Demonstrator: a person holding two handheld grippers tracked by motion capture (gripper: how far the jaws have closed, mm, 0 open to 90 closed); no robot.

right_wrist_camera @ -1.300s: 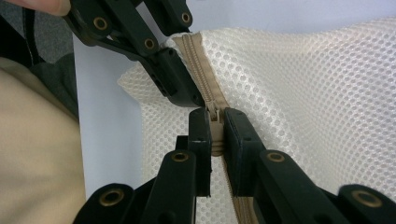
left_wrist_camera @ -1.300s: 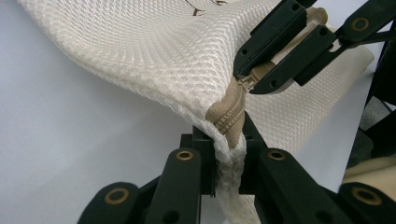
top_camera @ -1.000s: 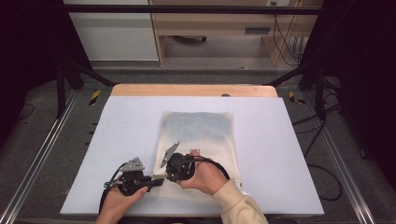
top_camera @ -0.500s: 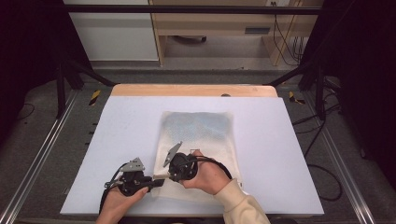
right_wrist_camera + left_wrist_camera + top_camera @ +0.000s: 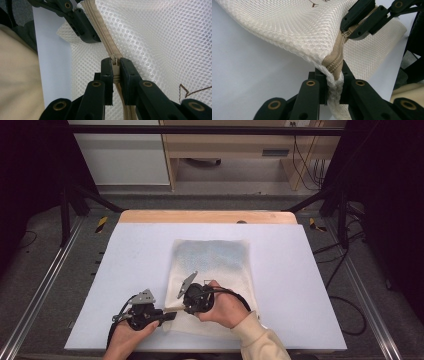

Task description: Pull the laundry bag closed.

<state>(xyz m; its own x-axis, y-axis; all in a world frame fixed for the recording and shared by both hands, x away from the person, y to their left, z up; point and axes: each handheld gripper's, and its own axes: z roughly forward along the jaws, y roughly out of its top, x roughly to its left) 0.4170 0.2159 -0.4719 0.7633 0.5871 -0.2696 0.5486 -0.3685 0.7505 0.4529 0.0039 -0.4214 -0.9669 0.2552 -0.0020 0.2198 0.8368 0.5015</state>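
A white mesh bag (image 5: 215,262) lies flat on the white table top (image 5: 130,260), with a beige zipper (image 5: 100,32) along its near edge. In the left gripper view my left gripper (image 5: 333,75) is shut on the bag's corner, where the zipper (image 5: 337,60) ends. The high view puts my left gripper (image 5: 170,315) at the bag's near left corner. My right gripper (image 5: 115,65) is shut on the zipper's slider, a short way along from the left one. In the high view my right gripper (image 5: 186,306) sits over the bag's near edge, held by a hand in a cream sleeve (image 5: 260,340).
A wooden strip (image 5: 207,216) borders the table's far edge. Metal rails (image 5: 40,295) run along both sides, with grey floor beyond. A cabinet and a wooden desk stand behind the table. Cables (image 5: 345,305) lie on the floor at the right.
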